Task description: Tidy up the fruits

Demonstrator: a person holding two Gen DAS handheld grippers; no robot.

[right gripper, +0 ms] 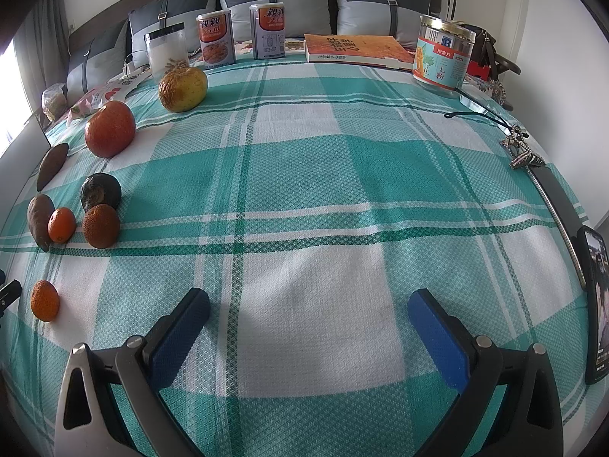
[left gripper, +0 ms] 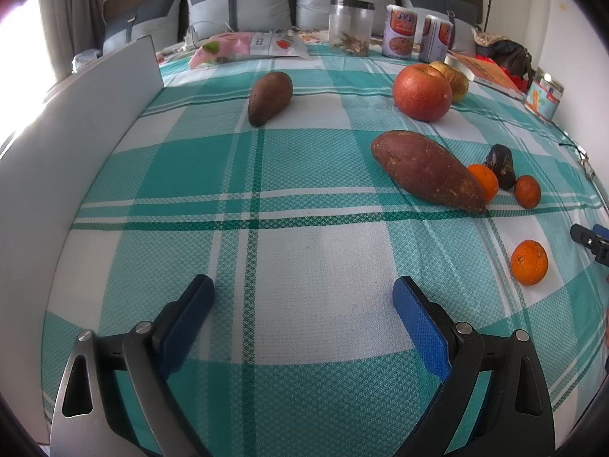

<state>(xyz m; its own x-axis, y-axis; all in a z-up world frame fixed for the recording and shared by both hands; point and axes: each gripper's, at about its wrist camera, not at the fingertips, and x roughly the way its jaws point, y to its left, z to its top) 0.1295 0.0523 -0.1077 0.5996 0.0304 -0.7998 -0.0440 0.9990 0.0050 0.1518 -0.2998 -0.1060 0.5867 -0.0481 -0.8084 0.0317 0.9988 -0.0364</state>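
Two hand-held grippers hung over a bed spread with a green plaid cloth (left gripper: 304, 251), both released with jaws wide and nothing between them: the left hand-held gripper (left gripper: 302, 323) and the right hand-held gripper (right gripper: 308, 327).

Only the left view showed the grey board (left gripper: 76, 144) standing along the bed's left edge and the snack bag (left gripper: 251, 47) at the far side. Only the right view showed the phone (right gripper: 595, 304) at the right edge, the book (right gripper: 357, 49) and a dark strap with a metal clasp (right gripper: 525, 152).

From the left, the small sweet potato (left gripper: 269, 97) lay alone near the board, long axis running away from the camera, tilted right at the far end. The big sweet potato (left gripper: 428, 169) lay mid-bed, long axis slanting from far left down to near right, its tapered tip toward the right. The red apple (left gripper: 421, 91) sat behind it, touching the yellow apple (left gripper: 451, 78). An orange (left gripper: 484, 181) touched the big potato's tip; a dark avocado (left gripper: 500, 165) stood just behind, and a duller orange (left gripper: 527, 190) just beside. A third orange (left gripper: 529, 262) lay apart, nearest the right gripper's tip at the frame edge.

Along the far side stood a clear jar (left gripper: 350, 26), two cans (left gripper: 403, 30) and a tin (right gripper: 443, 55). Nothing lay between either gripper and the fruit.
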